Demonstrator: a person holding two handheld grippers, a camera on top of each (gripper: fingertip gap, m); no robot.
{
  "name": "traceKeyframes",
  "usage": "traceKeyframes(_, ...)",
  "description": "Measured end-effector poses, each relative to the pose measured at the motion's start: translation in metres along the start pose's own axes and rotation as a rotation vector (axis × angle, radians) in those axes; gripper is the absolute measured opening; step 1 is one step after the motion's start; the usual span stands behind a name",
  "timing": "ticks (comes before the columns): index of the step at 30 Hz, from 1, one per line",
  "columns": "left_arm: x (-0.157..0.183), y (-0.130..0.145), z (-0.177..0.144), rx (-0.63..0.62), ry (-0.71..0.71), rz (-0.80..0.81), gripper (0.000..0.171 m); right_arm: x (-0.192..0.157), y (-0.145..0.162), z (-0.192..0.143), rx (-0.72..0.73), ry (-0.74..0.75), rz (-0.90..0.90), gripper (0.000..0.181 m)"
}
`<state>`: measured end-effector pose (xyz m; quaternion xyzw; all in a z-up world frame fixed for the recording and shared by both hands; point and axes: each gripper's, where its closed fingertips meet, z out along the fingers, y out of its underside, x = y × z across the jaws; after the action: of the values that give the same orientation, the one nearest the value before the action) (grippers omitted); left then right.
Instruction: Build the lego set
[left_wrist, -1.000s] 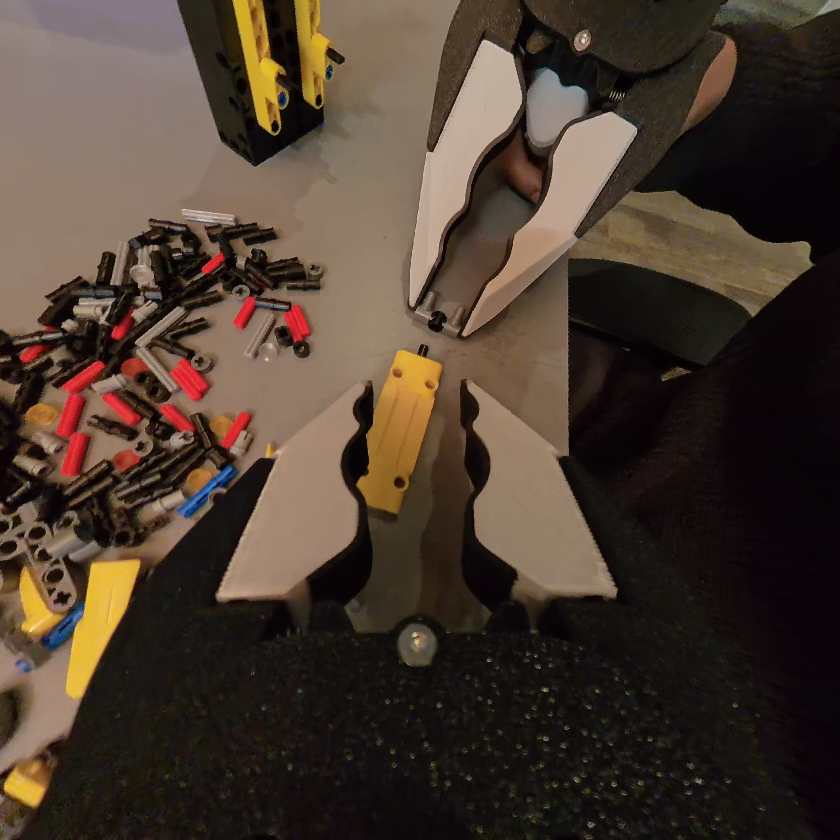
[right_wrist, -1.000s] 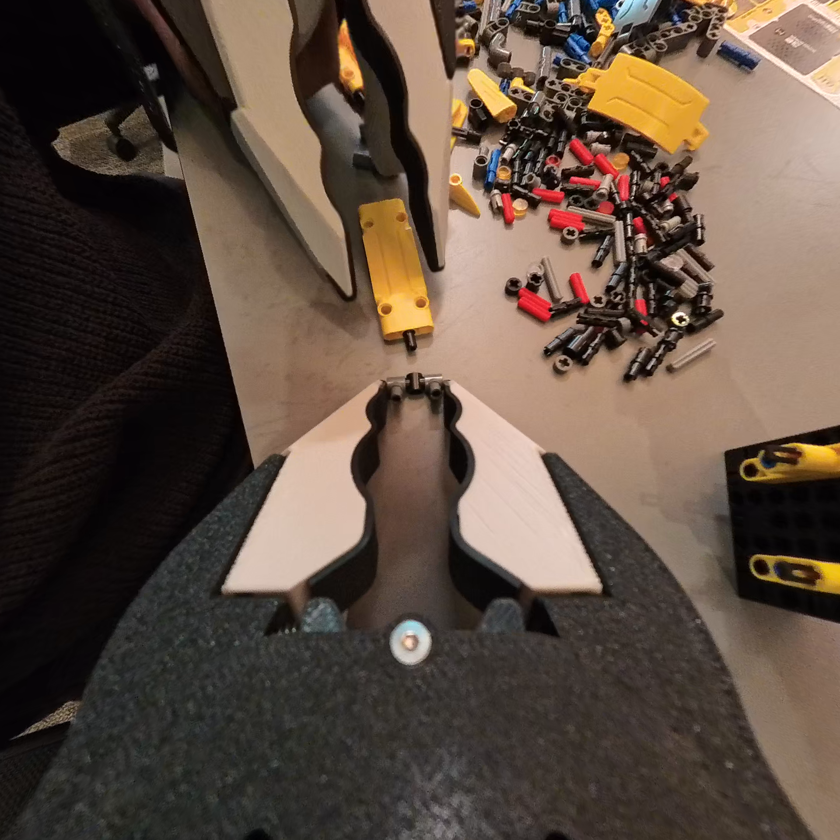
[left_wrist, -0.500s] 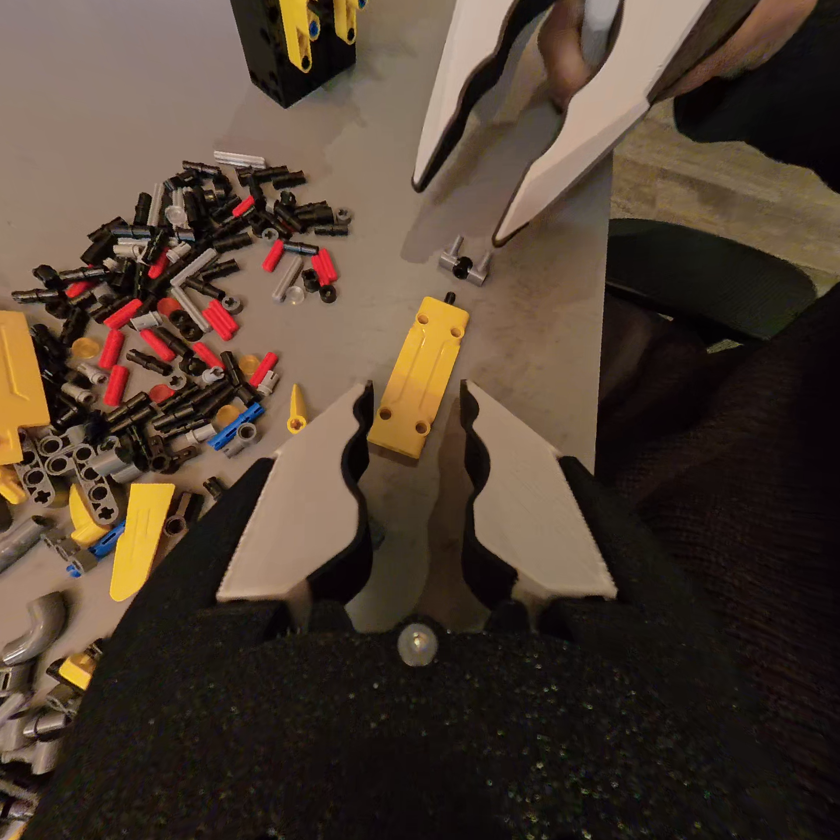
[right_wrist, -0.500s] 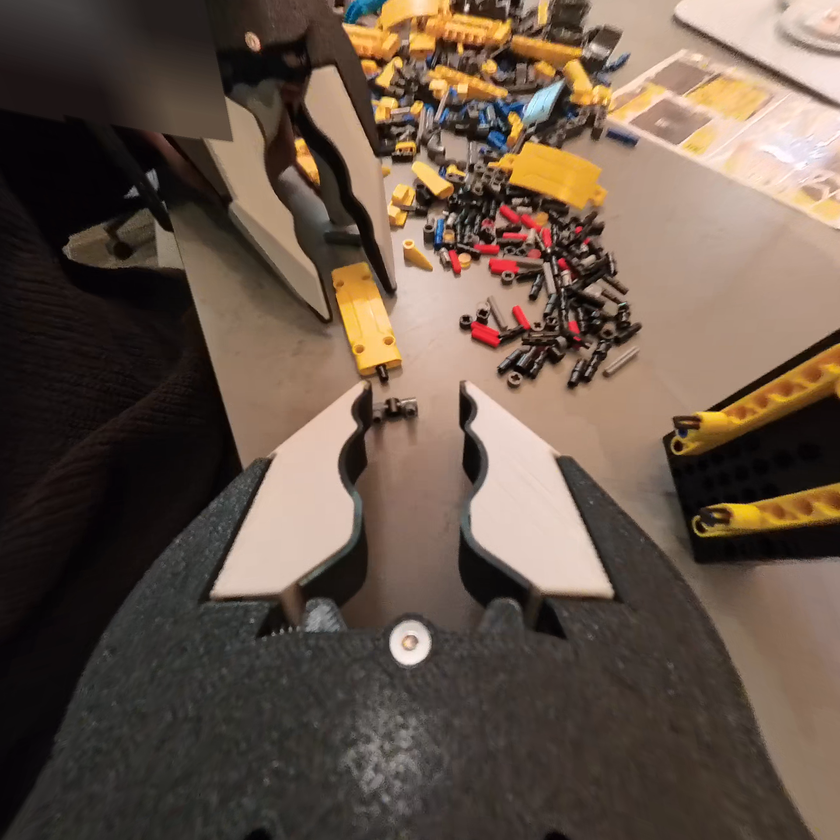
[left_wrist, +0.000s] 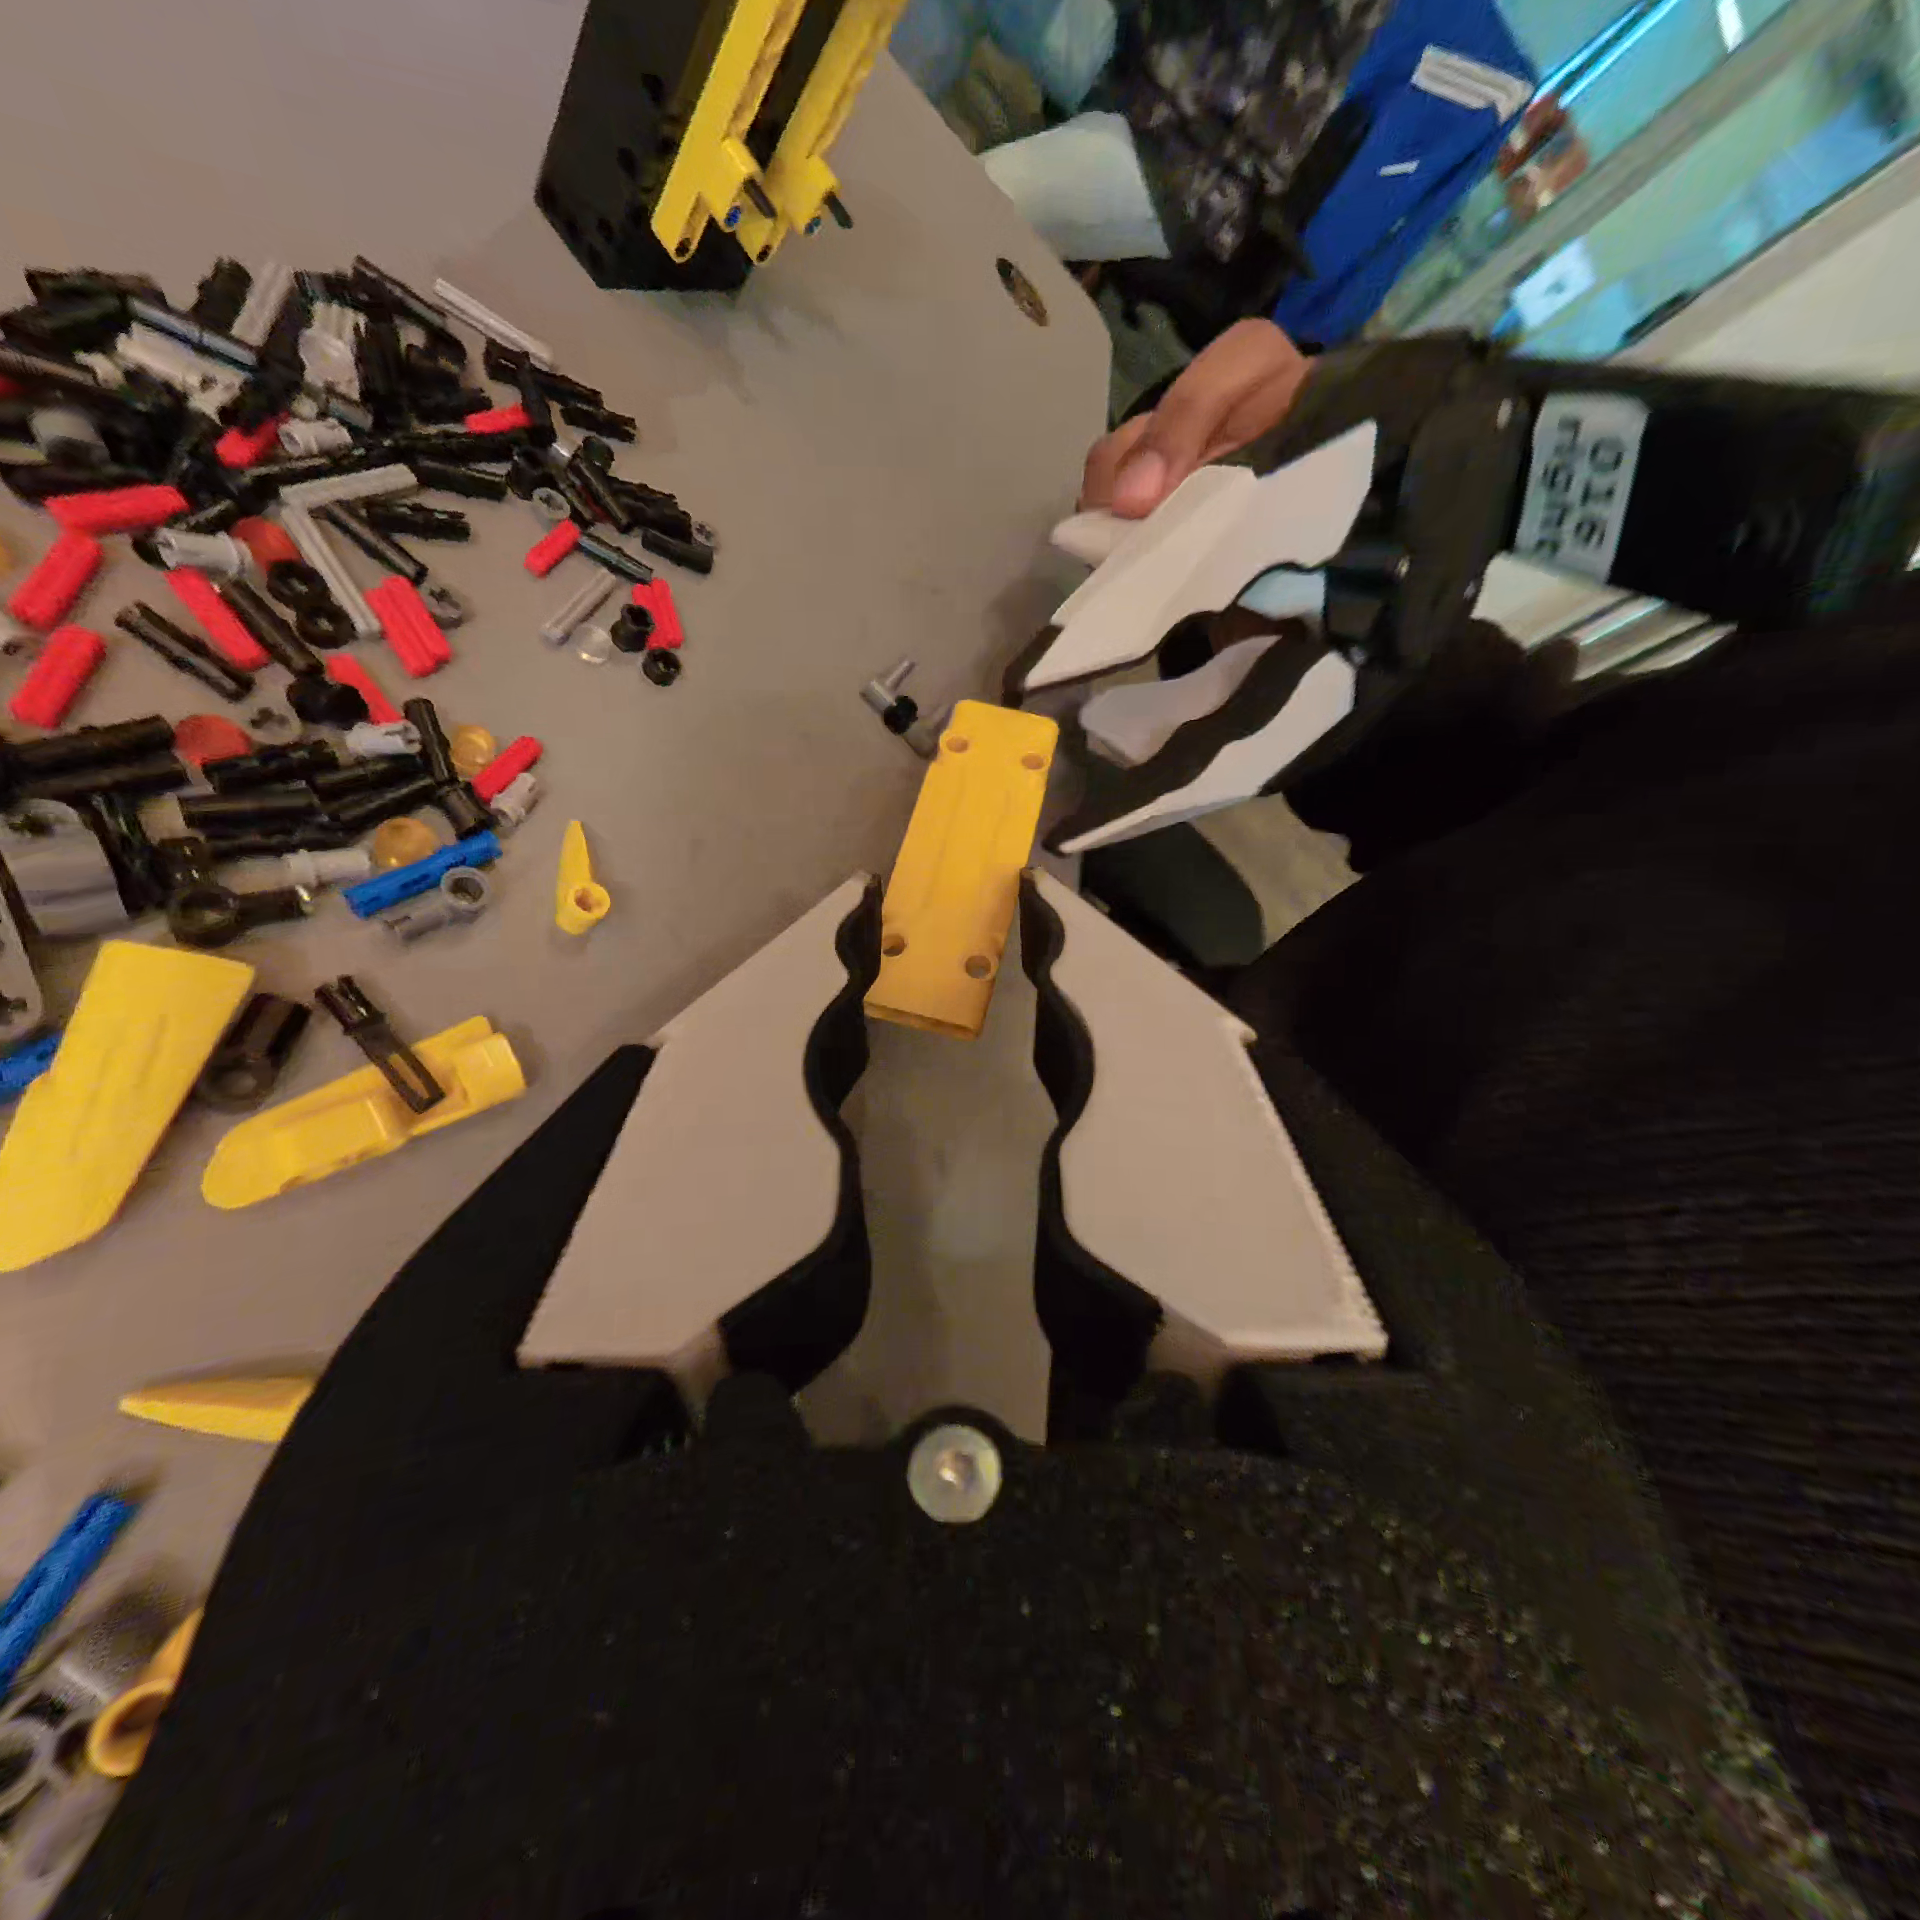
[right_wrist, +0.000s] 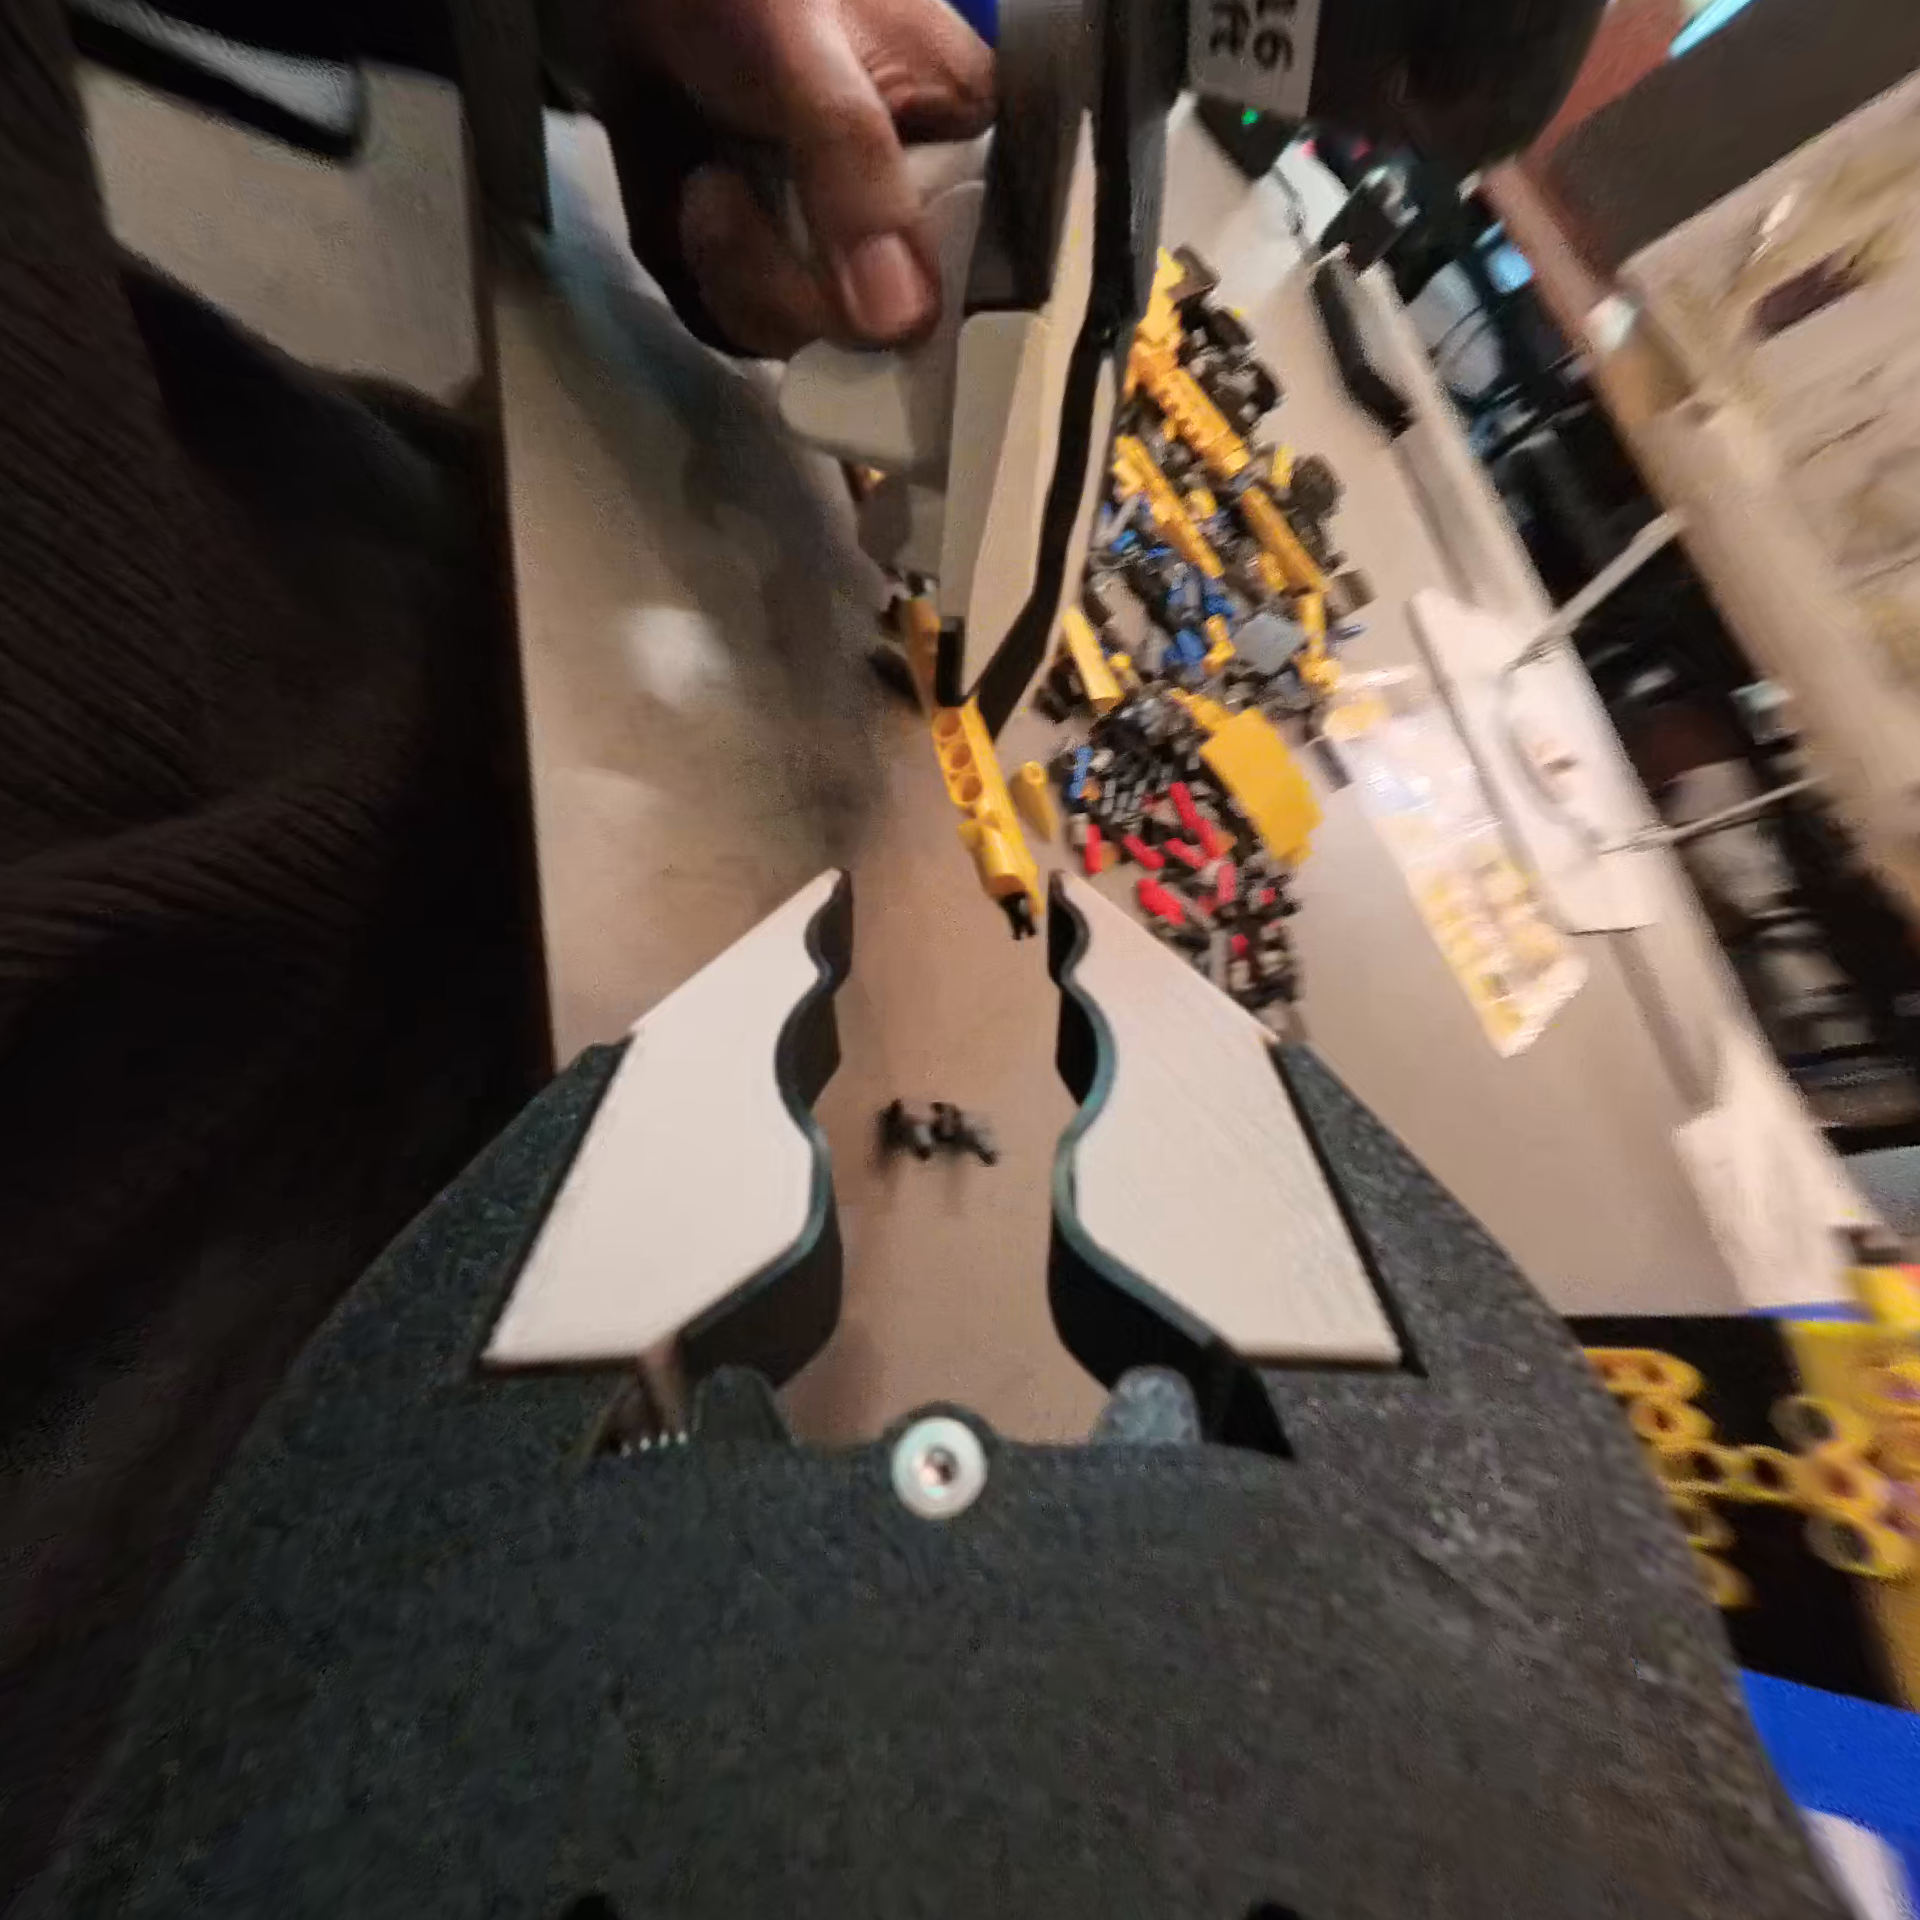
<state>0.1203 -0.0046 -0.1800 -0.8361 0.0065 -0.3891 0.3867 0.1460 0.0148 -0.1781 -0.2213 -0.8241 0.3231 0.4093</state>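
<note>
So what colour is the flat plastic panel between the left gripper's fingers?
Yellow flat plastic panel; clearest in the left wrist view.

The yellow panel (left_wrist: 961, 873) is smooth, slightly glossy plastic. The grey bench (left_wrist: 831, 436) looks matt and smooth. The left tool (left_wrist: 945, 904) has matt pale fingers (left_wrist: 727, 1174) on a rough, grainy black body.

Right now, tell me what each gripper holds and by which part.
The left gripper is shut on the yellow panel, gripped across its long edges at the near end. The right gripper is open and holds nothing; a small grey connector lies on the table.
</note>
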Motion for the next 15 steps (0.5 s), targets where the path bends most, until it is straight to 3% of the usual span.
traceKeyframes(3, 0.007, 0.004, 0.000, -0.006, 0.071, -0.050, 0.025, 0.002, -0.003, 0.004, -0.022, 0.066, -0.137, 0.021)
traceKeyframes(9, 0.011, 0.003, 0.000, 0.025, 0.080, -0.014, 0.026, -0.003, -0.005, 0.007, -0.031, 0.059, -0.135, 0.007)
traceKeyframes(11, 0.005, -0.008, -0.006, 0.098, 0.011, 0.032, 0.037, -0.001, -0.005, 0.008, -0.037, 0.033, 0.016, 0.007)
traceKeyframes(15, -0.018, -0.013, -0.016, 0.108, -0.242, 0.190, 0.041, -0.013, -0.002, 0.013, -0.101, -0.274, 0.682, 0.007)
